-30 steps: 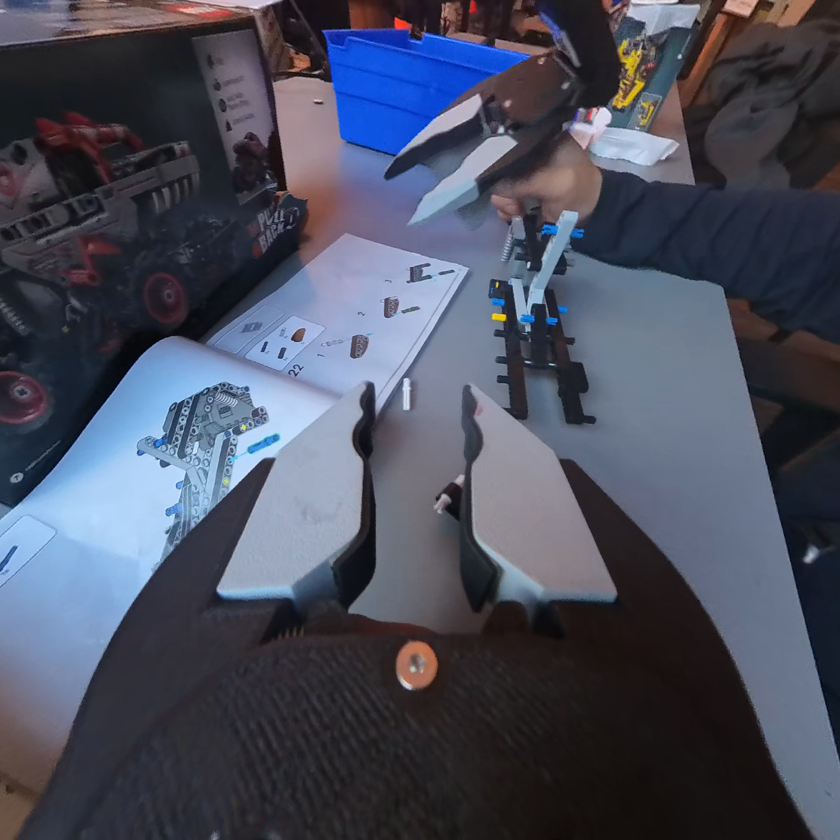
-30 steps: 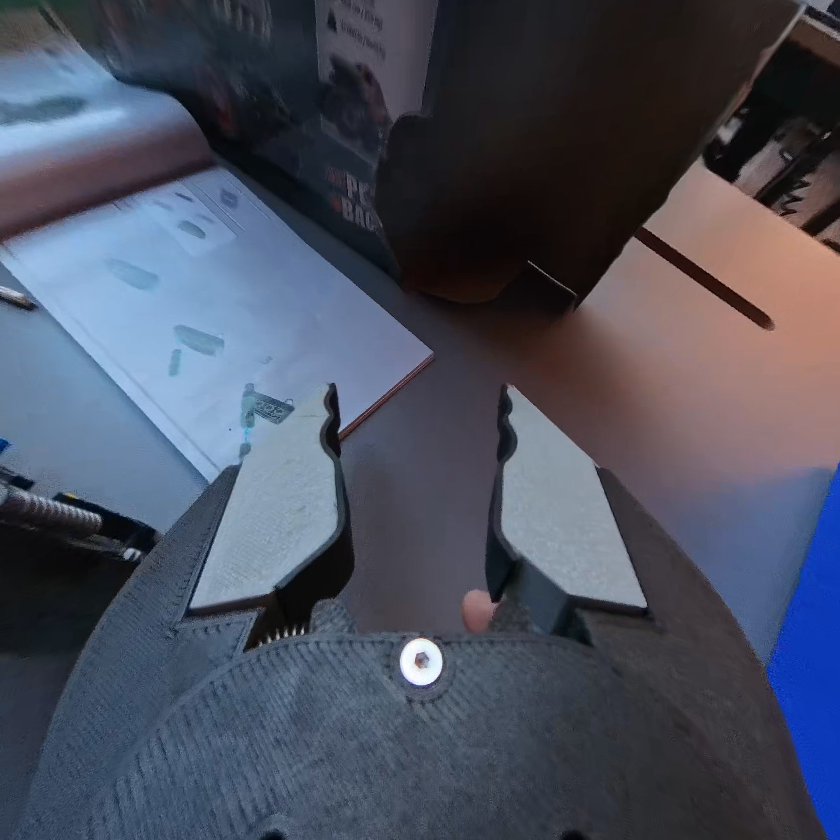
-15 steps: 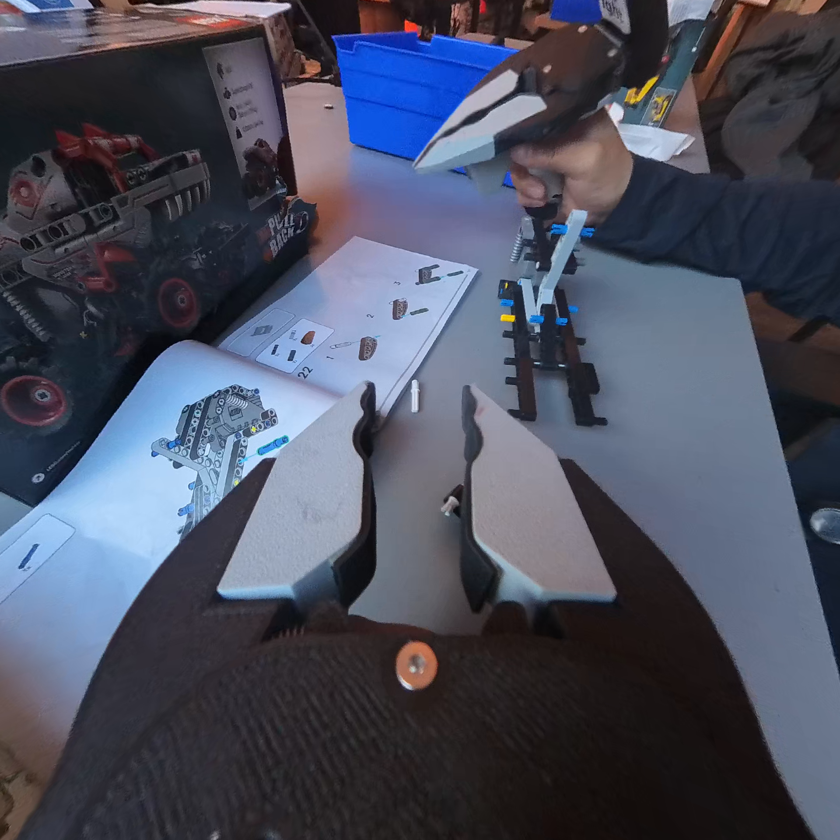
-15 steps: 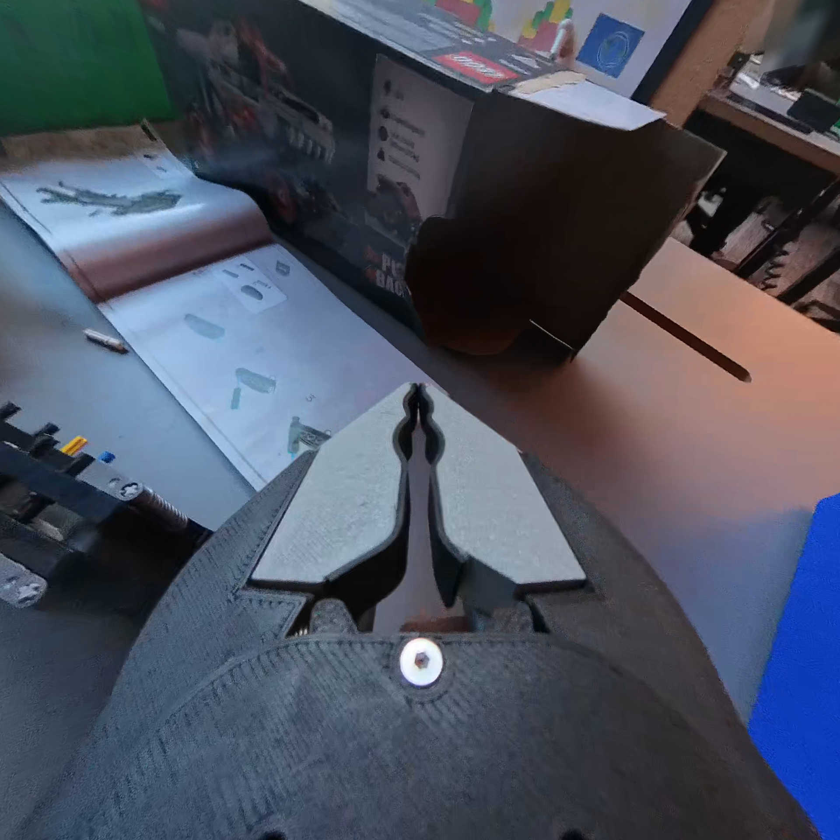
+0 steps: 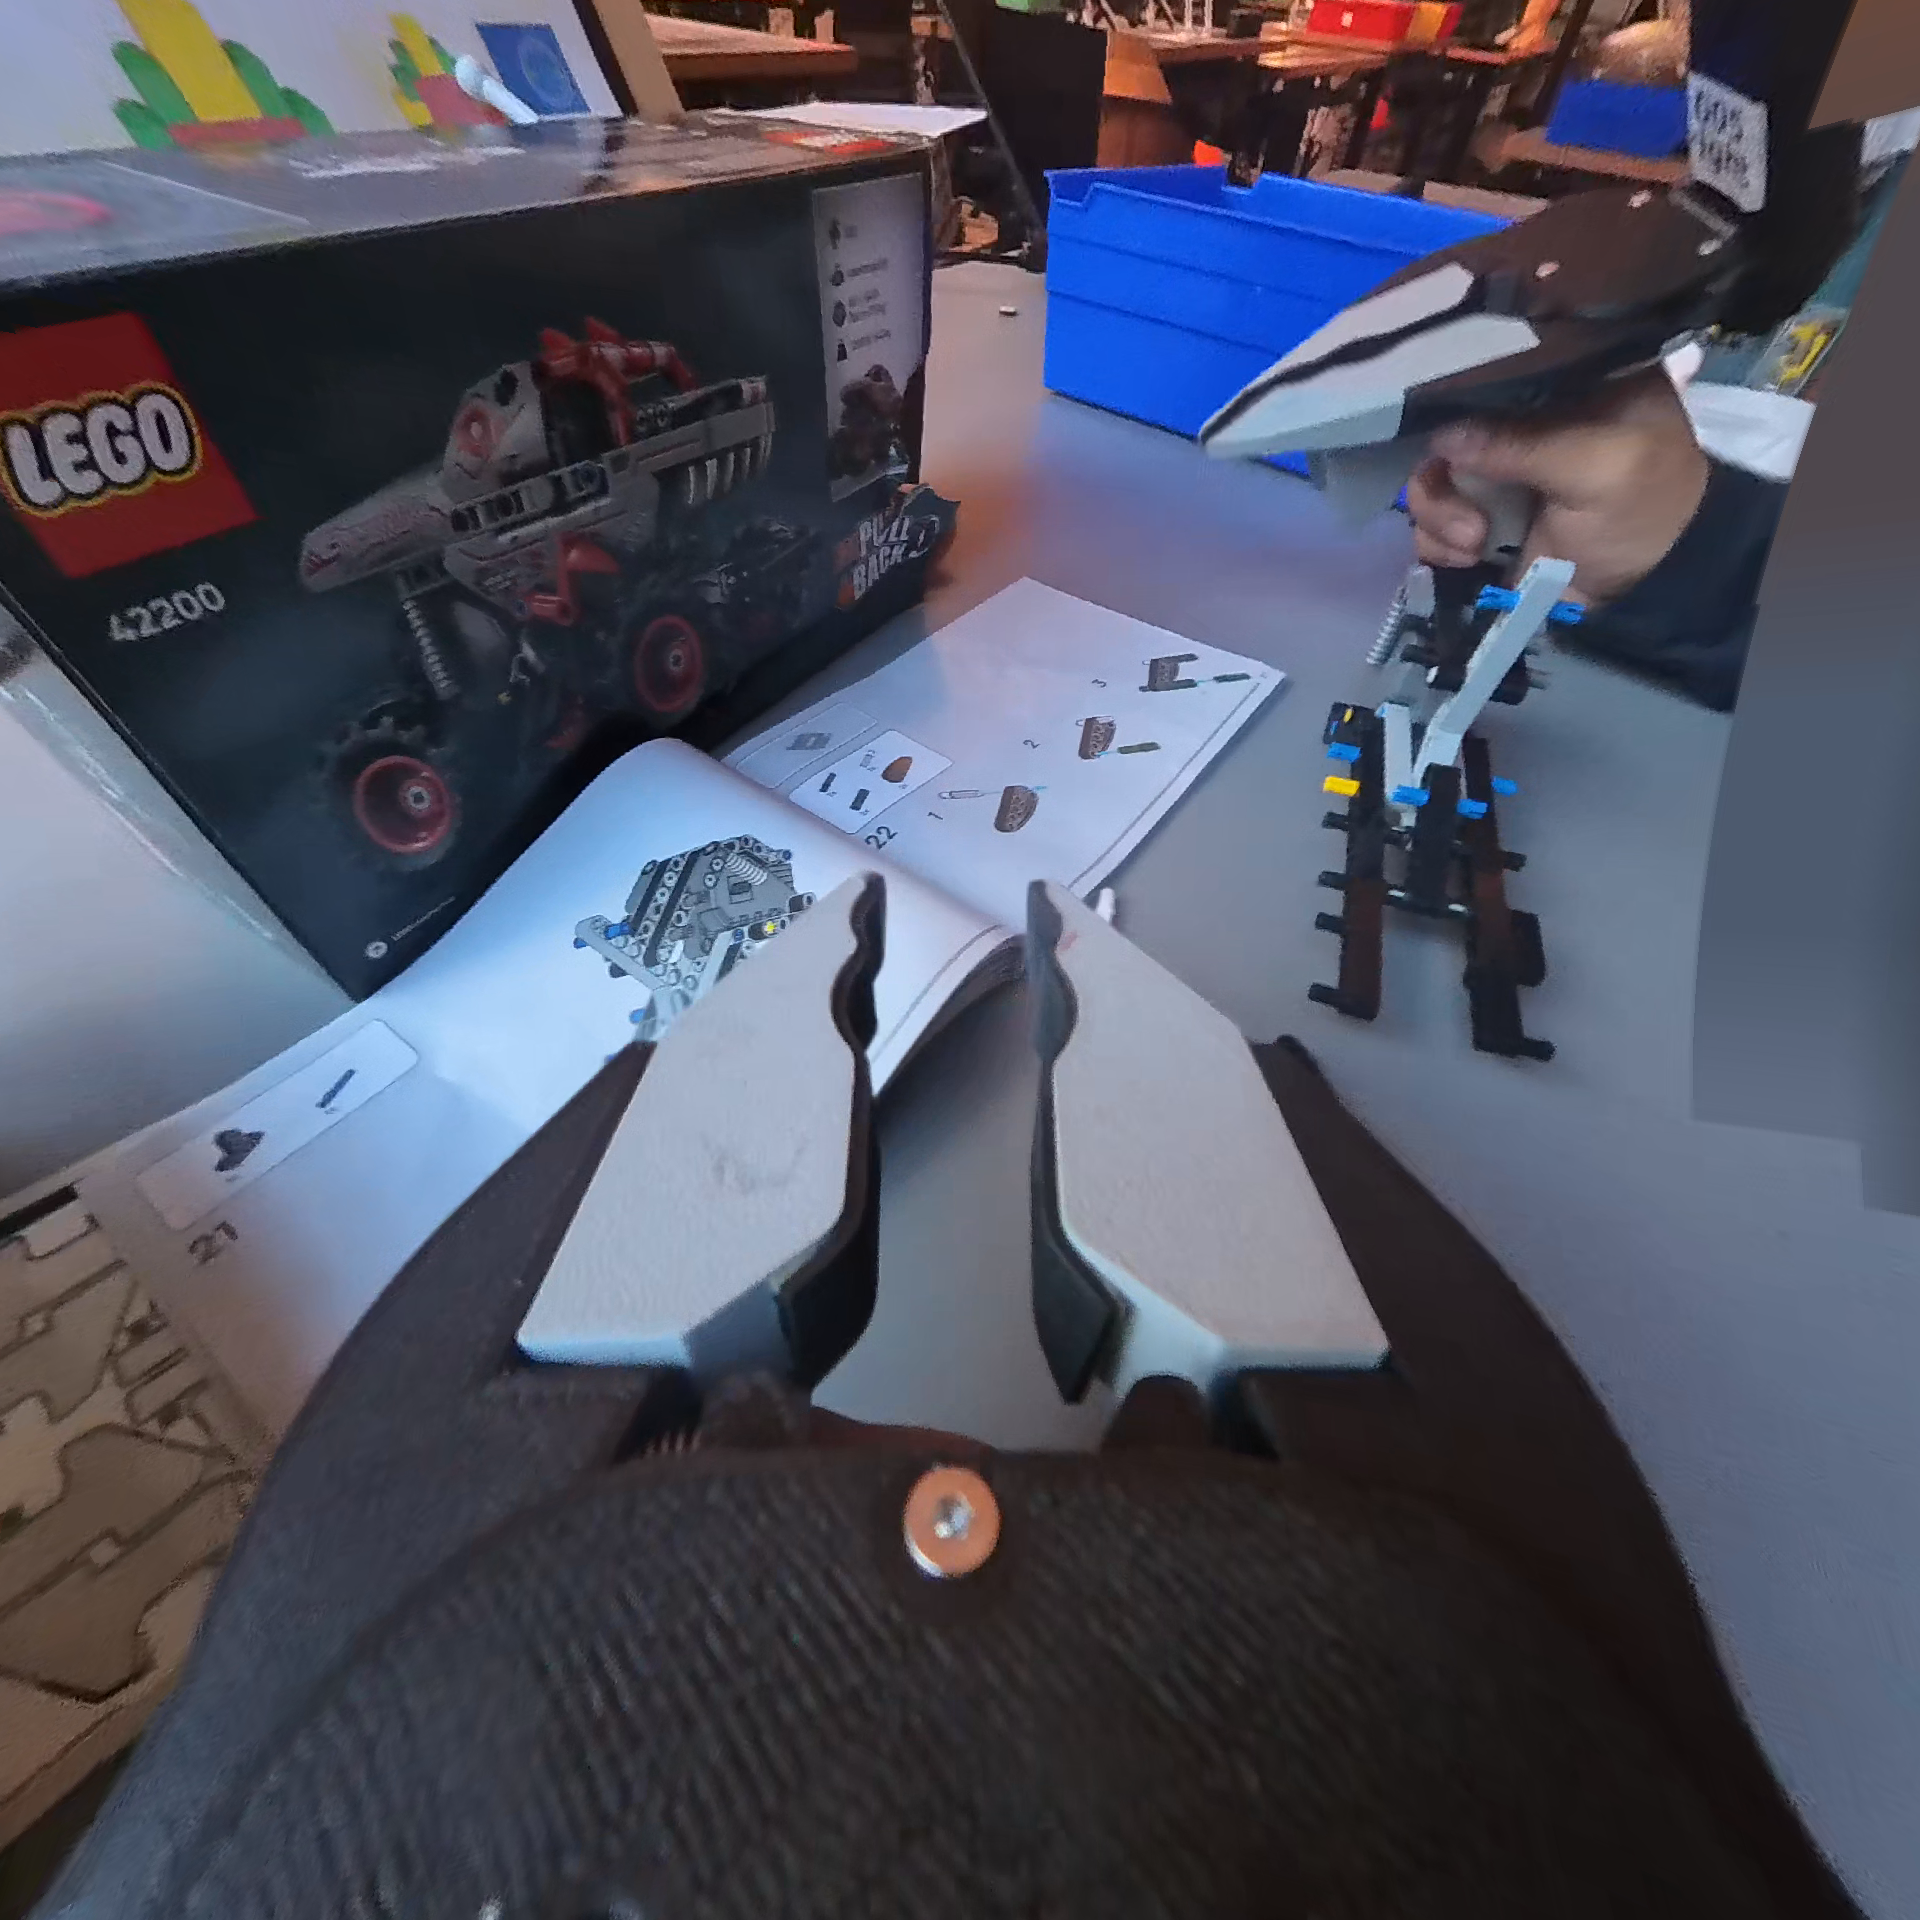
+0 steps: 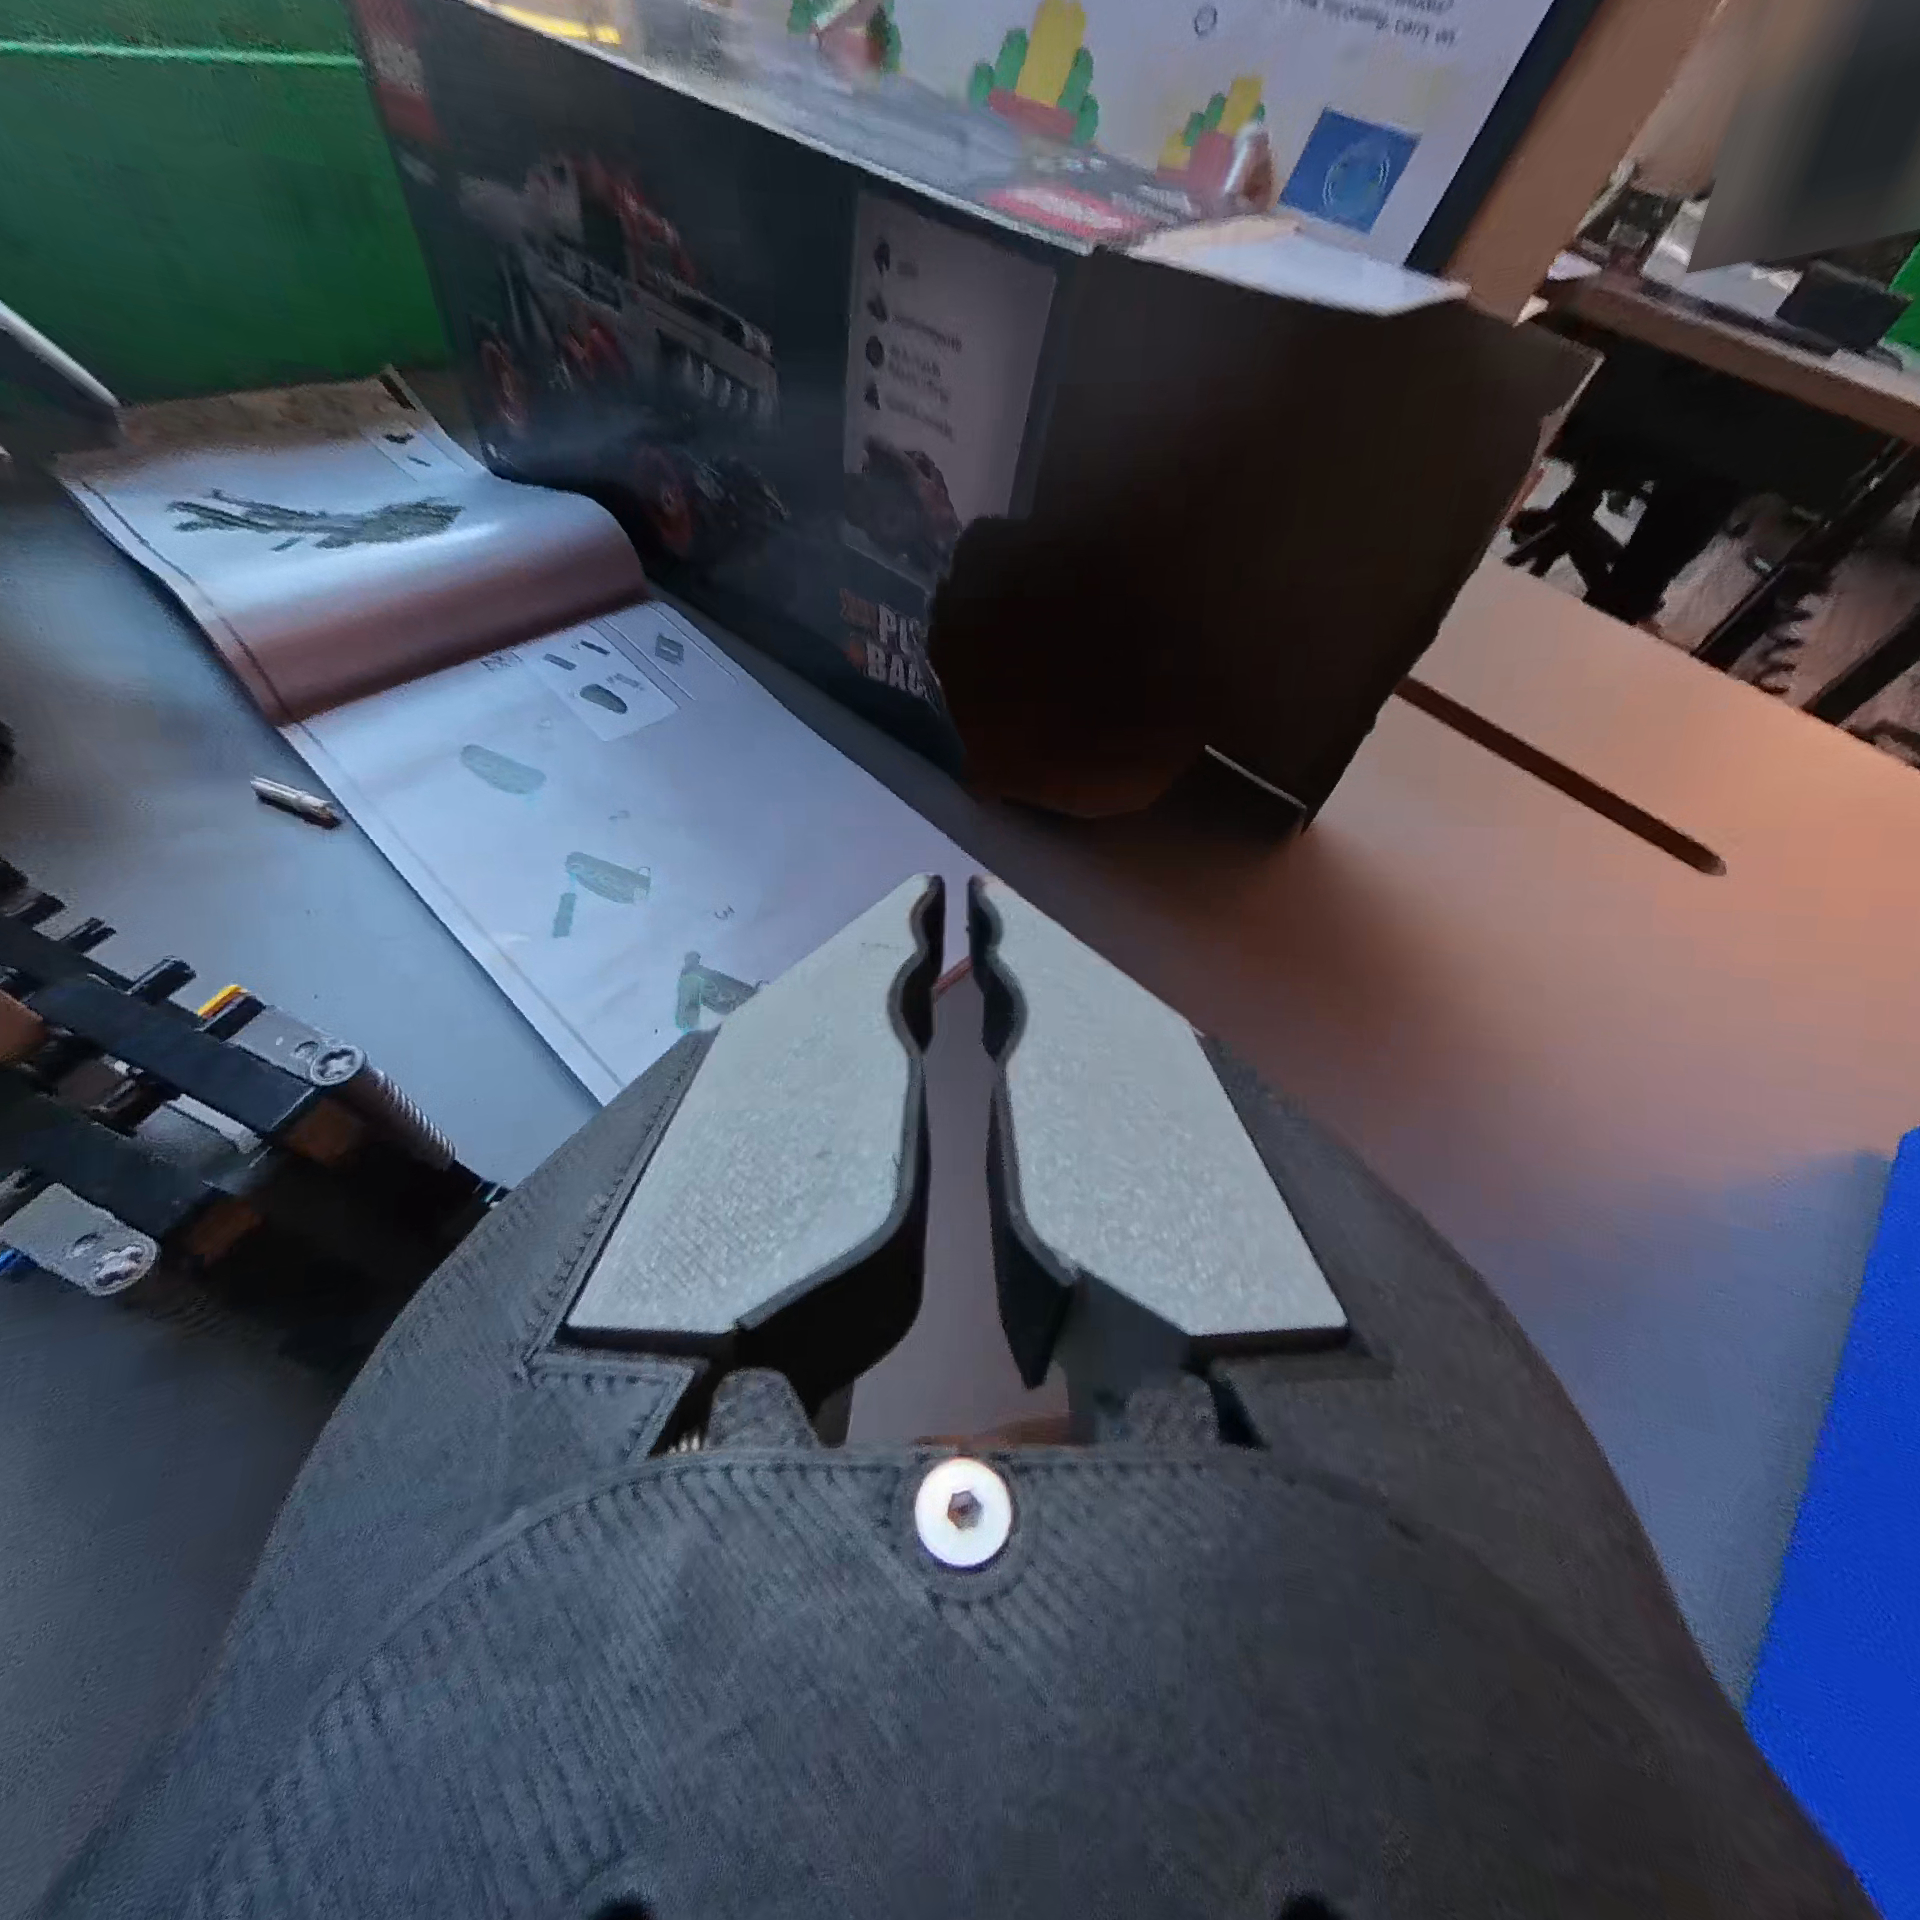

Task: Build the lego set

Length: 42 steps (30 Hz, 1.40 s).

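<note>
The part-built black and grey lego chassis (image 5: 1423, 831) with blue pins and a spring stands on the grey table (image 5: 1558, 1299), to the right and ahead of my left gripper (image 5: 954, 914). My left gripper is open and empty above the near edge of the open instruction booklet (image 5: 987, 727). A small white pin (image 5: 1108, 900) peeks out beside its right fingertip. My right gripper (image 6: 956, 894) is shut and empty, held above the table; in the left wrist view it (image 5: 1351, 384) hovers over the chassis's far end, with the hand (image 5: 1558, 499) under it. The chassis (image 6: 156, 1091) lies at its lower left.
The black lego box (image 5: 468, 520) stands on the left behind the booklet; it also shows in the right wrist view (image 6: 935, 416). A blue bin (image 5: 1195, 291) stands at the back. The booklet (image 6: 582, 790) and a loose pin (image 6: 296, 802) lie left of my right gripper. Across from one pair of fingers to the other is roughly 25 cm. The right gripper is farther from the loose pin (image 6: 296, 802), some 20 cm, than the left, some 9 cm.
My right gripper went from open to shut and rose over the chassis's far end. My left gripper drew back and turned left; the small black-and-white piece by its right finger is out of sight.
</note>
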Motion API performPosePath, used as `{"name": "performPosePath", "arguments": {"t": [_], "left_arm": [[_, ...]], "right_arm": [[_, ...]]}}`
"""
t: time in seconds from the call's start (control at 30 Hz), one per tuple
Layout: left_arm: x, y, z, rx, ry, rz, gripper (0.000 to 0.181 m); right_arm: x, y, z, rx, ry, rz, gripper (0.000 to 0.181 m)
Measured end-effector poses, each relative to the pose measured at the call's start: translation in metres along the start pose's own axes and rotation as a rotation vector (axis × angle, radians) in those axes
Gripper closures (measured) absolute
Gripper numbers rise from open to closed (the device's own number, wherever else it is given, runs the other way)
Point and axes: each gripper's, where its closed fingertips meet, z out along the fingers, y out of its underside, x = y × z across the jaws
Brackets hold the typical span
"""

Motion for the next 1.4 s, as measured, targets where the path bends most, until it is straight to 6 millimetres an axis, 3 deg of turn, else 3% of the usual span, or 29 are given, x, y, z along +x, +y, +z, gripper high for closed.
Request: {"name": "performPosePath", "arguments": {"t": [0.1, 0.37, 0.77, 1.03, 1.13, 1.27, 1.4], "left_arm": [[-0.013, 0.001, -0.002, -0.009, -0.062, 0.03, 0.16], [-0.021, 0.005, -0.002, -0.036, -0.106, 0.013, 0.163], [-0.008, -0.004, 0.009, 0.005, -0.108, -0.001, 0.168], [0.008, -0.007, 0.001, 0.037, -0.05, 0.055, 0.17], [0.04, -0.008, -0.014, 0.089, 0.083, 0.194, 0.171], [0.055, -0.005, -0.043, 0.201, 0.103, 0.474, 0.174], [0.065, -0.017, -0.065, 0.347, 0.137, 0.463, 0.181]], "right_arm": [[0.003, -0.004, 0.004, 0.022, 0.012, -0.032, 0.181], [-0.001, 0.008, 0.008, -0.007, -0.028, 0.014, 0.181], [0.005, 0.009, -0.007, 0.033, 0.015, 0.0, 0.181], [0.015, 0.016, -0.004, -0.016, 0.085, -0.002, 0.181], [0.018, 0.015, -0.004, -0.006, 0.085, 0.009, 0.181], [0.017, 0.005, -0.002, 0.049, 0.073, 0.01, 0.181], [0.021, 0.003, 0.004, 0.047, 0.093, 0.004, 0.179]]}}
